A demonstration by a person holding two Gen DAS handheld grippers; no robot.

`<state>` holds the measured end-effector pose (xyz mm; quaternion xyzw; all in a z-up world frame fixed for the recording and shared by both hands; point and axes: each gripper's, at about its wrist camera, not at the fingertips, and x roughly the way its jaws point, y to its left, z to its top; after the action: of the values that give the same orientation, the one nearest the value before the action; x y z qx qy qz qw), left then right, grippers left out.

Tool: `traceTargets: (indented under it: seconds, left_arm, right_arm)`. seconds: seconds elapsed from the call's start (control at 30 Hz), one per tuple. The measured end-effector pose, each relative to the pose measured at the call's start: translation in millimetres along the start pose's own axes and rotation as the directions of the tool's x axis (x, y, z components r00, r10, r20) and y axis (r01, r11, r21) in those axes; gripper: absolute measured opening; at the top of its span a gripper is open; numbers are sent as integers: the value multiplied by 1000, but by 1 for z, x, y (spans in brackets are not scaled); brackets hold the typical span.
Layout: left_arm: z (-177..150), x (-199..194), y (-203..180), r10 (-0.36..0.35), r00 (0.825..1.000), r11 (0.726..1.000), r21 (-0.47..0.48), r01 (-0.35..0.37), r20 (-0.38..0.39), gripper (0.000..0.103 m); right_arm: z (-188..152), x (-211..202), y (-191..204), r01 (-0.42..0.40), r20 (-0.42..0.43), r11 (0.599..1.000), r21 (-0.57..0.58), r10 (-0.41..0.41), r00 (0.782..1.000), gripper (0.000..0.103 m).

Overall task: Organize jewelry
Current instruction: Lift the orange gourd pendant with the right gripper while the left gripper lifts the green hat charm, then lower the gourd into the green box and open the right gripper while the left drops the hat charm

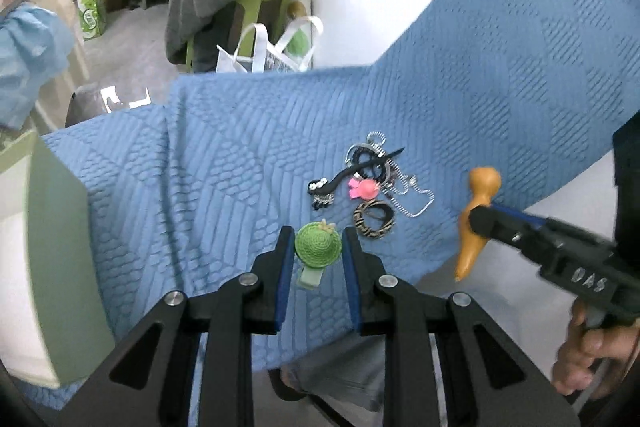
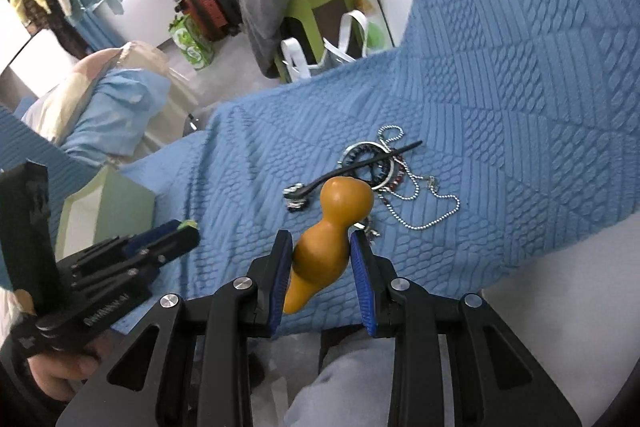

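My left claw (image 1: 317,254) is pinching a green hat clip (image 1: 318,243) between its blue pads, low in the left view's centre, above the blue cloth (image 1: 208,163). My right claw (image 2: 321,254) is narrowed on an orange gourd (image 2: 329,239), its bulb toward the jewelry pile (image 2: 384,171) at mid-frame. The cloth's near edge runs under both claws, with open cloth at upper right and a green box (image 1: 52,267) at left.

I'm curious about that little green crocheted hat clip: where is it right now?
In the left wrist view, the green hat clip sits pinched in the left gripper, above the blue quilt, just short of the jewelry pile.
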<state>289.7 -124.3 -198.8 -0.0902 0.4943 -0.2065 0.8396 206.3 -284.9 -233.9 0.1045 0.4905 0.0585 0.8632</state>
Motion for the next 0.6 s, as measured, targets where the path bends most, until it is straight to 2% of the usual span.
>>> traceTargets:
  seconds: [0.13,0.3,0.4,0.6]
  left_arm:
    - [13,-49,-4,-17,996,1000,-23,19,83,24]
    - [33,-111,-6,-9,982,1000,-10,11,186,25]
    - [42,-154,0,-13,963,1000,1,13,269,25]
    - [45,-209,20,22,938,1000,5,-25,347,25]
  right_arm:
    - [3,-27,24,-16,54,1000,-26,18,998,28]
    - [21,-65,55,-34,146,997,-66,43,988,28]
    - [31,-81,79,-51,179,993,-107,70,981,28]
    - [42,-111,151,-89,233,965,-245,148,961,28]
